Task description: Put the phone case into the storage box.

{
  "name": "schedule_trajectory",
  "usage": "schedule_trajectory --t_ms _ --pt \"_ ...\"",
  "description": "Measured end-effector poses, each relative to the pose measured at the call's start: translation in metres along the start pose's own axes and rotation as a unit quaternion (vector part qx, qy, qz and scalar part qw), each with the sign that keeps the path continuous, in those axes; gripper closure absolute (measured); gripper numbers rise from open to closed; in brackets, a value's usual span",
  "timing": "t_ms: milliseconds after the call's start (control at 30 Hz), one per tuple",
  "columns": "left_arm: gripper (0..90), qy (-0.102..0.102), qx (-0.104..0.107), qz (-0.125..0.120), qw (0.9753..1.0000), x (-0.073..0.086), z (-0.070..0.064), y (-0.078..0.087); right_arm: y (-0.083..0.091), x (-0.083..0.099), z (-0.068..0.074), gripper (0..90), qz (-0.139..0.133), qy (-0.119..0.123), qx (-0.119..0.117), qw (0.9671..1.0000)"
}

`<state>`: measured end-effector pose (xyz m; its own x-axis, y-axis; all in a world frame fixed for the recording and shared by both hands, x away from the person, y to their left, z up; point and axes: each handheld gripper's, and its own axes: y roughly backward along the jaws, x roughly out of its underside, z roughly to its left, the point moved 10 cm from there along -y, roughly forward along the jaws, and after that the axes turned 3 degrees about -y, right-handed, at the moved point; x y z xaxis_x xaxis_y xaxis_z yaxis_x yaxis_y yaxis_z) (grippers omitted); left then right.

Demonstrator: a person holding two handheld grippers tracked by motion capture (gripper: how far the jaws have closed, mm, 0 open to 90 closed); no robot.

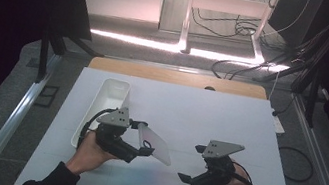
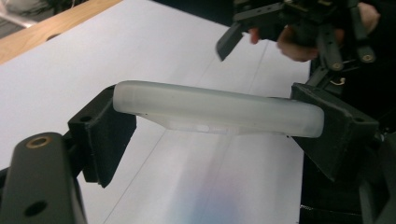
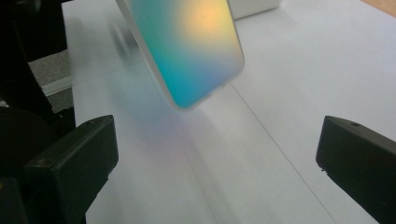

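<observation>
Here, left of centre in the high view, a white oblong bin [image 1: 109, 98] lies beside the left gripper [image 1: 145, 137], whose jaws clamp a translucent lid [image 1: 155, 144] (iridescent in the right gripper view) above the white table [image 1: 209, 115]. Lower right, the right gripper [image 1: 187, 180] gapes, holding nothing.

Lid [image 3: 196, 46]: frosted translucent white, with an iridescent teal-to-orange sheen. Bin [image 1: 109, 98]: white. Table [image 1: 228, 123]: white sheet with thin lines, wooden far edge. Jaws: black.
</observation>
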<state>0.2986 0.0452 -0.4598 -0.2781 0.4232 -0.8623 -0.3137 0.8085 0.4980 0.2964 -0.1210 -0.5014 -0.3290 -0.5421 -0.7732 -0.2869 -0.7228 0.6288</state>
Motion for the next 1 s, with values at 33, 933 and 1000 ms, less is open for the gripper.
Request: schedule_trajectory --t_ms 33,933,1000 --pt "17.6 0.003 -0.002 0.003 1.0 0.001 0.001 0.0 0.001 0.001 -0.001 0.0 0.0 -0.001 0.003 1.0" --pt "17.6 0.037 -0.087 0.06 0.9937 0.004 0.042 0.006 0.032 0.035 -0.033 0.0 0.007 -0.055 0.109 0.9925" --pt "17.6 0.04 -0.093 0.065 0.9927 0.005 0.046 0.008 0.034 0.038 -0.034 0.0 0.008 -0.06 0.111 0.992"
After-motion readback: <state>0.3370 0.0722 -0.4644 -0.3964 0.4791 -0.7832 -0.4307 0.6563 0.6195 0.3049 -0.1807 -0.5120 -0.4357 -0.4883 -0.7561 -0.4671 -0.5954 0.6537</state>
